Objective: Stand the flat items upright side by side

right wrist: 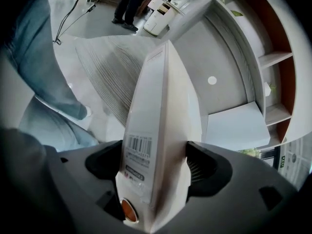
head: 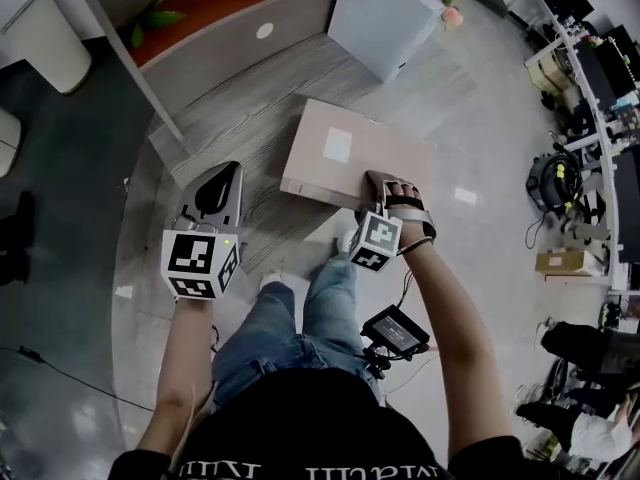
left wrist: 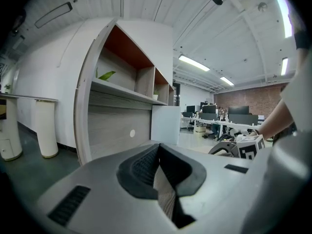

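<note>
Right tool [head: 386, 182] [right wrist: 161, 165]: pinching the near edge of the flat beige box [head: 345, 153] [right wrist: 161, 106]; one pad sits on each broad face.
Left tool [head: 222, 174] [left wrist: 158, 150]: pads pressed together, nothing between them; held over the wood-grain surface [head: 240, 118], to the left of the beige box and apart from it.
Flat beige box: broad face up on the wood-grain surface, in front of the person's feet. A pale label [head: 338, 145] shows on the top face, and a barcode label [right wrist: 136, 152] on the narrow end inside the right tool. Whether the gripped edge is raised off the surface cannot be told.
White box [head: 385, 23] [left wrist: 165, 123] [right wrist: 236, 126]: upright at the far end of the same surface, against the shelf unit [left wrist: 122, 77], apart from the beige box.
</note>
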A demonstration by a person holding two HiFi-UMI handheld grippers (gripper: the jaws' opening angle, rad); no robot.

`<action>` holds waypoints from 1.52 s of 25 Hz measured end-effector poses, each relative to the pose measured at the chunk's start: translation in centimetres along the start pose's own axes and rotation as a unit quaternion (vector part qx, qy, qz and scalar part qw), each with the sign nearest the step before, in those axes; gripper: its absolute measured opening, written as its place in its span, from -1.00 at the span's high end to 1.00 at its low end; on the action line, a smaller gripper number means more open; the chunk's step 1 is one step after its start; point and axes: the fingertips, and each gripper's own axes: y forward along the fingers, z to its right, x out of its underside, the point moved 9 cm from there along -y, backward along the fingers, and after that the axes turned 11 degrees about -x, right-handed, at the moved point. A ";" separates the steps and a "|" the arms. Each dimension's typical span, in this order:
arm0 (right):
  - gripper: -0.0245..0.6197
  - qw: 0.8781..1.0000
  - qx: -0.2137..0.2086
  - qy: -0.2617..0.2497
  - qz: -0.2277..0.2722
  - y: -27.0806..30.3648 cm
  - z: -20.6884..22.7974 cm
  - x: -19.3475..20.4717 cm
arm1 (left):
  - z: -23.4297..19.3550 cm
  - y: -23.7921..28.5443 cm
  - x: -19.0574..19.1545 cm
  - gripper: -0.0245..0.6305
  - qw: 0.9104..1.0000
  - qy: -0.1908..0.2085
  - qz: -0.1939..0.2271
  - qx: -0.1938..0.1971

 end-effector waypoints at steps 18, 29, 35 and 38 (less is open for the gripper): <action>-0.33 0.974 -0.221 0.047 0.013 -4.4 11.6 0.4 | 0.8 4.2 -5.6 0.89 0.998 -0.013 0.049 -0.034; -0.34 0.954 -0.284 0.095 0.032 -4.1 19.3 1.4 | 1.4 7.9 -9.4 0.89 0.996 -0.001 0.065 -0.061; -0.34 0.945 -0.300 0.125 0.039 -3.3 22.2 2.0 | 1.7 9.2 -10.5 0.89 0.994 0.004 0.069 -0.085; -0.34 0.937 -0.311 0.149 0.051 -2.9 23.8 2.4 | 2.3 9.9 -10.7 0.89 0.994 0.007 0.068 -0.090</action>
